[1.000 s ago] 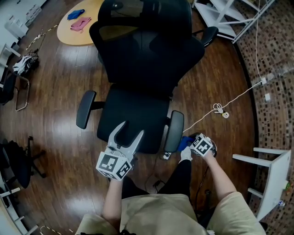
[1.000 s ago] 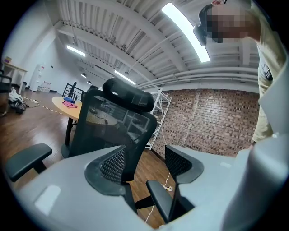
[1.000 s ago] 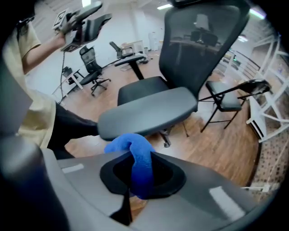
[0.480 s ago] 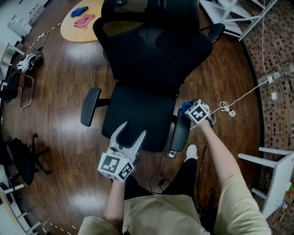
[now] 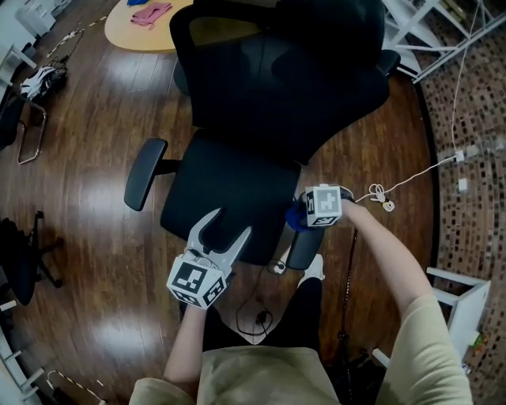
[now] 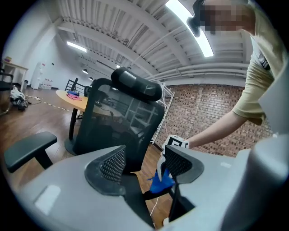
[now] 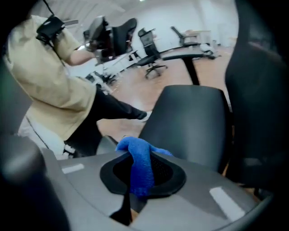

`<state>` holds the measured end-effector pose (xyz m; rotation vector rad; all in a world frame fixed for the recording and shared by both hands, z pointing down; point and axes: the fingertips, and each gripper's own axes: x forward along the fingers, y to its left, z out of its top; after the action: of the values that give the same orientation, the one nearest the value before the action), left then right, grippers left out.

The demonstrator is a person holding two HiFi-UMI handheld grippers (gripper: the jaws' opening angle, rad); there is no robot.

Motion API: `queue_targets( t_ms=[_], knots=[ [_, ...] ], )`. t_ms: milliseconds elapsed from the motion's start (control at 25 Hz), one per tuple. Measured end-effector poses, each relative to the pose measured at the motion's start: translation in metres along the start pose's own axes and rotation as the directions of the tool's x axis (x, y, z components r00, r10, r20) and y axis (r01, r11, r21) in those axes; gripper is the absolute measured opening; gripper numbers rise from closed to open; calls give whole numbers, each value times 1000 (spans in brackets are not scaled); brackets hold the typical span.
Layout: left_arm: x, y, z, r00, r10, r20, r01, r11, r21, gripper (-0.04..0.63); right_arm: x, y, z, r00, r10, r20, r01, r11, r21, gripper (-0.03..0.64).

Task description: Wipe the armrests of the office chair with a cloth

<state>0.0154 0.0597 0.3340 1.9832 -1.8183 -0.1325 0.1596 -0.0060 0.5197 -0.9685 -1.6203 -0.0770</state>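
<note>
Blue cloth (image 7: 137, 155): pinched in the right gripper (image 5: 301, 214), bunched up over the tips of its jaws; pressed against the right armrest (image 5: 300, 247) near its rear end, on the seat side.
Right gripper's jaws: closed on the blue cloth, which fills the narrow gap between the 2 black pads.
Right gripper's pose: marker cube facing up, held on an outstretched arm from the right of the chair, jaws pointing toward the seat.
Left gripper (image 5: 226, 225): jaws spread wide, nothing between them; in its own view only the chair's backrest and the far cloth show through the gap.
Left gripper's place: above the front of the seat, tips aimed at the backrest, marker cube just off the seat's front edge.
Office chair (image 5: 229, 186): black, with a mesh backrest and a headrest; stands on a dark wood floor (image 5: 87, 237).
Left armrest (image 5: 145, 174): bare, well apart from both grippers.
Tabletop (image 5: 162, 35): round, pale wood, behind the chair at the upper left; carries a pink cloth (image 5: 152, 13).
White cable (image 5: 403, 180): runs across the floor to the right of the chair, coiled once near the right gripper's arm.
</note>
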Motion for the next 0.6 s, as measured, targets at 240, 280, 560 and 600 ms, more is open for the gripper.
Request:
queue_targets(
  t_ms=[240, 280, 560, 600],
  knots=[
    [15, 36, -45, 1000, -6, 7, 6, 1000, -27, 258, -13, -40, 13, 984, 157, -82, -155, 987, 33, 20],
    [18, 45, -54, 1000, -5, 6, 5, 1000, -25, 259, -11, -54, 16, 982, 165, -90, -161, 986, 46, 20],
    [30, 84, -115, 1000, 15, -1, -15, 999, -51, 267, 48, -10, -21, 640, 637, -430, -672, 735, 91, 20],
    [30, 86, -121, 1000, 20, 2, -20, 998, -64, 267, 45, 6, -27, 501, 732, -462, -757, 629, 176, 18]
  ],
)
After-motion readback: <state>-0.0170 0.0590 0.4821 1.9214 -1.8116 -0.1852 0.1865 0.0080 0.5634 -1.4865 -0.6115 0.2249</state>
